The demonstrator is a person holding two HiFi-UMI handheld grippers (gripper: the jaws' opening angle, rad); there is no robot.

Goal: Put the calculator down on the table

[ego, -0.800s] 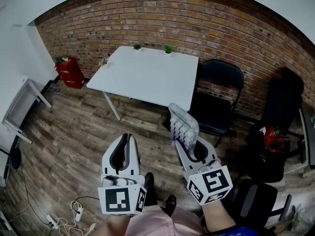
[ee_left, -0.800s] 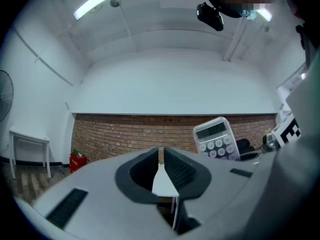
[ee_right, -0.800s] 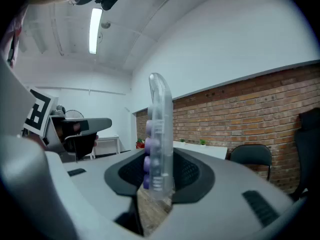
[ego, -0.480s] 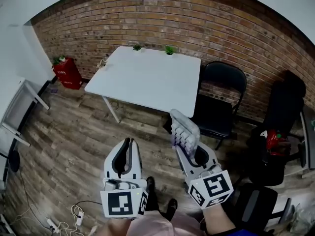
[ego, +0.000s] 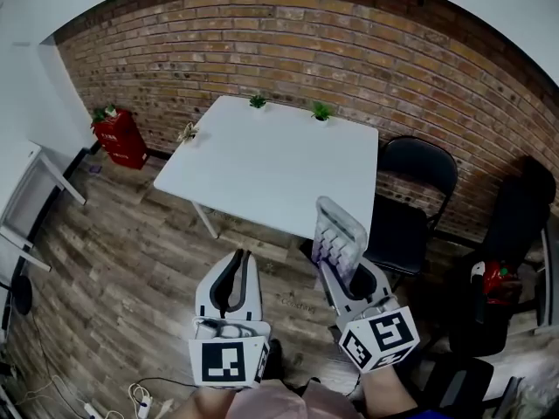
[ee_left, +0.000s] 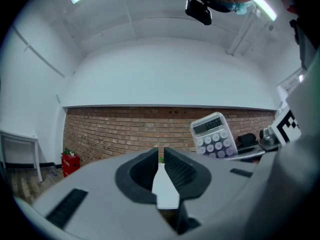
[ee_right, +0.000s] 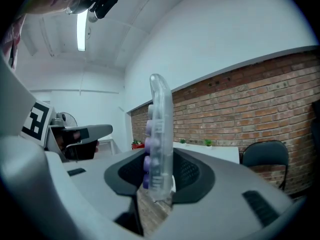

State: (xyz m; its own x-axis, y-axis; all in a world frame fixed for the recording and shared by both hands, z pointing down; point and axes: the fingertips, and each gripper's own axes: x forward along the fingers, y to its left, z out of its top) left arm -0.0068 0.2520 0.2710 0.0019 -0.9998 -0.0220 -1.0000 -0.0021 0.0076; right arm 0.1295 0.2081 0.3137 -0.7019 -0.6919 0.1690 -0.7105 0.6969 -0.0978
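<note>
With my right gripper [ego: 348, 273] pinching the calculator [ego: 339, 232] upright by its lower end, short of the near edge of the table [ego: 262, 164], and my left gripper [ego: 238, 260] pressed together empty, I judge an early release would drop it onto the floor [ego: 131, 260].

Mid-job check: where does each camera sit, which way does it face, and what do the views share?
Head view: on the person's head, facing steeply down at white table and floor; left tongs, right tongs, lap show.
Left gripper view: on left tongs, facing the brick wall; its empty jaws show.
Right gripper view: on right tongs, facing that wall; jaws clamp calculator edge-on.
Shared: calculator and table, in all three.
</note>
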